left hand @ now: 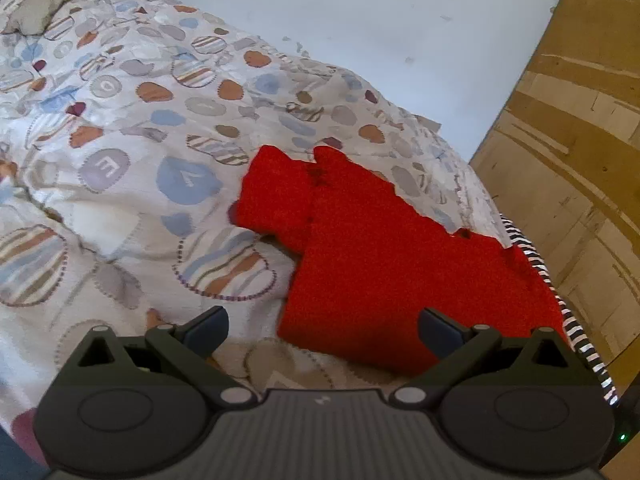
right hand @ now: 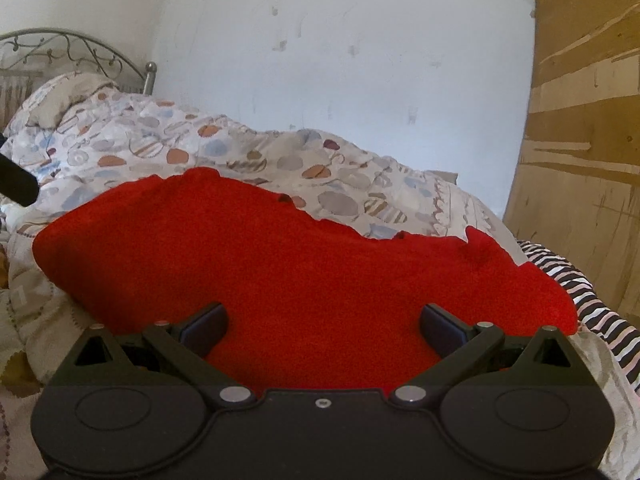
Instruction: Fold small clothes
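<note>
A small red knitted garment (left hand: 372,256) lies spread flat on the patterned bedspread (left hand: 120,140), one sleeve reaching up and left. My left gripper (left hand: 322,330) is open and empty, hovering over the garment's near left corner. In the right wrist view the same red garment (right hand: 280,264) fills the middle. My right gripper (right hand: 322,326) is open and empty just above its near edge, fingers spread wide over the cloth.
A black-and-white striped cloth (left hand: 560,312) lies at the bed's right edge, also in the right wrist view (right hand: 592,300). A wooden wardrobe (left hand: 580,140) stands to the right. A white wall (right hand: 340,60) runs behind the bed. A pillow (right hand: 60,100) and metal headboard (right hand: 72,52) are far left.
</note>
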Demonstrator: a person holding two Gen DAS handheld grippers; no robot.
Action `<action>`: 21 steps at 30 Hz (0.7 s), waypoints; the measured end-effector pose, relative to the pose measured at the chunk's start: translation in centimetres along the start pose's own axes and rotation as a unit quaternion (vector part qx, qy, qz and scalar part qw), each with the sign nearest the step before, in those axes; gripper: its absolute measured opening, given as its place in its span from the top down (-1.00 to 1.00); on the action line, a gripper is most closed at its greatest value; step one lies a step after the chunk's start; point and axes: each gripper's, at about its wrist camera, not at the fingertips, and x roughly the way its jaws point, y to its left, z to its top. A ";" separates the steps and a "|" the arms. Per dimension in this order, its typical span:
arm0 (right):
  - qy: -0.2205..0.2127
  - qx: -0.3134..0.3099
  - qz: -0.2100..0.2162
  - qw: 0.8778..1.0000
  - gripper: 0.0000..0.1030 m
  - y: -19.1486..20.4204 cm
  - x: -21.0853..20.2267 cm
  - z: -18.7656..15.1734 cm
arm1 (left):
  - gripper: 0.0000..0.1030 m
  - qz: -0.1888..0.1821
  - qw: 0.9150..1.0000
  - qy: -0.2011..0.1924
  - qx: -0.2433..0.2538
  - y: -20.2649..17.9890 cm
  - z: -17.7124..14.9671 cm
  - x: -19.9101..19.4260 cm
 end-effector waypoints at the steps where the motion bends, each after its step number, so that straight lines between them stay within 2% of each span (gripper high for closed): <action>1: -0.003 0.000 0.000 1.000 -0.99 0.0 -0.1 -0.1 | -0.99 -0.007 1.000 0.003 0.005 -0.1 0.0 0.3; 5: -0.014 0.002 -0.001 1.000 -0.99 0.0 -0.2 -0.4 | -0.99 -0.081 0.995 0.046 0.023 -0.6 -0.3 2.2; 6: -0.016 0.002 0.000 1.000 -0.99 0.0 -0.2 -0.5 | -0.99 -0.088 0.995 0.051 0.018 -0.6 -0.3 2.7; 11: -0.019 0.006 0.003 1.000 -0.99 -0.2 -0.2 -0.5 | -0.99 -0.061 0.997 0.054 0.007 -0.6 0.2 4.4; 15: -0.021 0.008 0.005 1.000 -0.99 -0.2 -0.4 -0.7 | -0.99 -0.005 0.998 0.042 0.040 -0.5 1.0 3.9; 18: -0.023 0.008 0.003 1.000 -0.99 -0.1 -0.5 -0.8 | -0.99 -0.015 0.999 0.045 0.022 0.7 1.2 3.2; 21: -0.023 0.008 0.002 1.000 -0.99 -0.1 -0.5 -0.8 | -0.99 -0.019 0.999 0.032 -0.004 2.0 2.1 3.1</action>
